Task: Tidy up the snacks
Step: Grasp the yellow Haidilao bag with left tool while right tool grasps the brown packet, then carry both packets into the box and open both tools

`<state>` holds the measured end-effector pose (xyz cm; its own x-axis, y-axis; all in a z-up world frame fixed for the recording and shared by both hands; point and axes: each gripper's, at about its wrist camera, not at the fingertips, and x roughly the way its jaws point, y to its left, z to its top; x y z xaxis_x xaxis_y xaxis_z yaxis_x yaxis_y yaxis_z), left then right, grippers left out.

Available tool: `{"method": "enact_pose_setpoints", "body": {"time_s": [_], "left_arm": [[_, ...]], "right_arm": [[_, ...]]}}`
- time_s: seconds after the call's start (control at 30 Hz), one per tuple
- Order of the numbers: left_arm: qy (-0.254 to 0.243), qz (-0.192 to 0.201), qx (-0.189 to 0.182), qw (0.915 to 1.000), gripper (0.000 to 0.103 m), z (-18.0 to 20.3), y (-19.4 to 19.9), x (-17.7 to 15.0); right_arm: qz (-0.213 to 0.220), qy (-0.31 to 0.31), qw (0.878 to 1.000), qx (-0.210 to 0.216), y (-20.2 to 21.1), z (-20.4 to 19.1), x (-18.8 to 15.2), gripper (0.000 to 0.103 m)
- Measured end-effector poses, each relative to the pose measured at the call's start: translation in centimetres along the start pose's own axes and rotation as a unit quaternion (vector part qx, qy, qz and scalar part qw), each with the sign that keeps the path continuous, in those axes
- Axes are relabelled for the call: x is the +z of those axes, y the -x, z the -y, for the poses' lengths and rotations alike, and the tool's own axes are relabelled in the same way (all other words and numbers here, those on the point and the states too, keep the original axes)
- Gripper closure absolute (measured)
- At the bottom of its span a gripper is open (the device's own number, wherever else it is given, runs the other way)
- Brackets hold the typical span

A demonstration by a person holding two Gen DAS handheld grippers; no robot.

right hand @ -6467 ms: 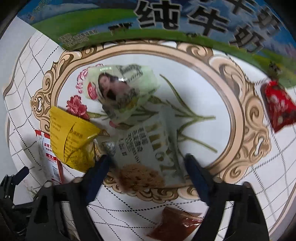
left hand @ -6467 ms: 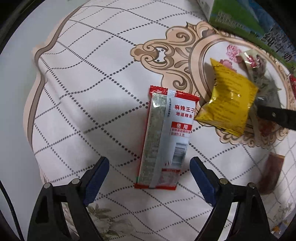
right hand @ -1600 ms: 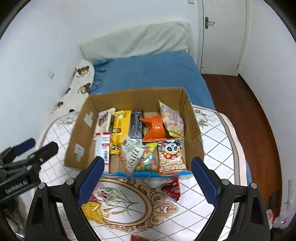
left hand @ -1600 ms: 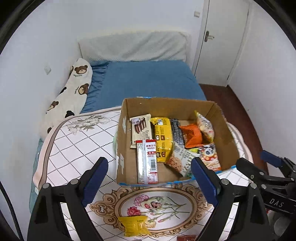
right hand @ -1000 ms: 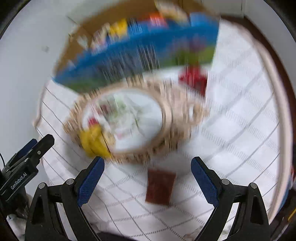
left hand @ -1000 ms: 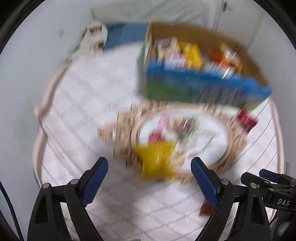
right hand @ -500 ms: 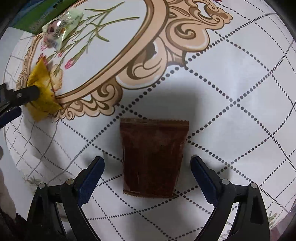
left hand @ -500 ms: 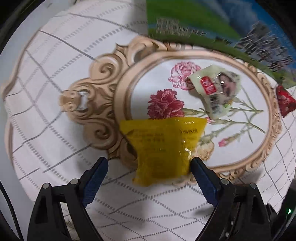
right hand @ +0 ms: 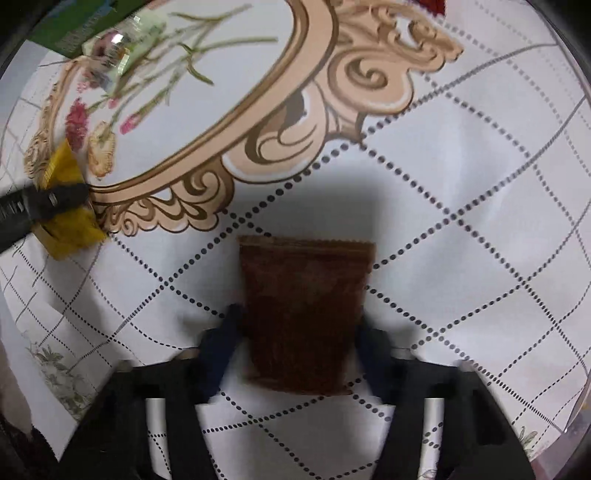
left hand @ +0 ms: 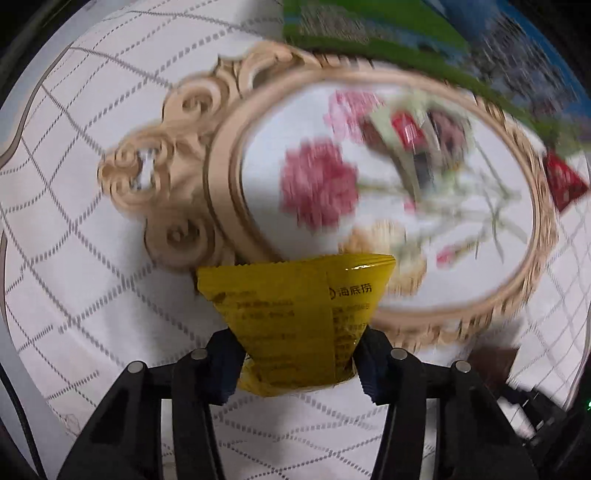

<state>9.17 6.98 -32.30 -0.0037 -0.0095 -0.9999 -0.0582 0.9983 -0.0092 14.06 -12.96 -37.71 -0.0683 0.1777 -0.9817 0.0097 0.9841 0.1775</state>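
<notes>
Left gripper [left hand: 297, 363]: jaws just closed; fingers [left hand: 223, 363] pinch the lower end of the yellow snack packet [left hand: 295, 314]
Yellow snack packet: at the near rim of the oval print, top edge flared wide, pinched end narrow
Right gripper [right hand: 299, 345]: jaws just closed; fingers [right hand: 221, 343] press both sides of the brown packet [right hand: 306, 310]
Brown packet: flat on the checked desk cloth [right hand: 461, 258], outside the oval
Open room: bare cloth left of the yellow packet and right of the brown one
Edges: green-and-blue box wall [left hand: 388, 26] borders the oval's far side
Loose items: pale packet [left hand: 417, 136] inside the oval; red packet [left hand: 563, 181] beside its far-right rim
Writing: small Chinese print on the yellow packet; rest blurred
</notes>
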Motion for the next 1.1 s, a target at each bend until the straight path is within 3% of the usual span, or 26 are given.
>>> {"method": "enact_pose_setpoints", "body": {"time_s": [0.17,0.37,0.43,0.5,0.6,0.7,0.9,1.1], "left_arm": [[0.003,-0.036,-0.028,0.999,0.054,0.3,-1.6,-4.0],[0.014,-0.047,-0.036,0.9981,0.052,-0.1,-3.3,-4.5],[0.014,-0.043,-0.031,0.9985,0.052,0.0,-3.5,-4.7],[0.01,-0.036,-0.026,0.999,0.058,0.4,-2.9,-5.1],[-0.001,-0.025,-0.026,0.9993,0.06,2.0,-1.5,-5.0],[-0.008,-0.012,-0.027,0.9995,0.06,2.5,0.2,-4.8],[-0.011,0.029,-0.066,0.9973,0.06,3.6,6.0,-2.7],[-0.026,0.079,-0.111,0.9903,0.06,5.9,13.0,1.5]], "right_arm": [[0.001,0.01,1.0,-0.002,0.5,-0.2,-1.1,0.049],[-0.015,0.023,1.0,-0.016,-0.7,-1.9,-0.4,0.038],[-0.009,0.032,0.999,-0.026,-0.8,-2.4,-0.5,0.038],[0.001,0.042,0.999,-0.022,-0.3,-2.7,-0.8,0.049],[0.012,0.039,0.999,0.001,0.2,-1.5,-0.9,0.049],[0.03,0.032,0.999,0.03,2.4,-1.2,-1.0,0.049],[0.084,0.036,0.992,0.081,9.4,-1.2,0.5,0.049],[0.157,0.046,0.981,0.105,17.6,-0.5,5.5,0.049]]}}
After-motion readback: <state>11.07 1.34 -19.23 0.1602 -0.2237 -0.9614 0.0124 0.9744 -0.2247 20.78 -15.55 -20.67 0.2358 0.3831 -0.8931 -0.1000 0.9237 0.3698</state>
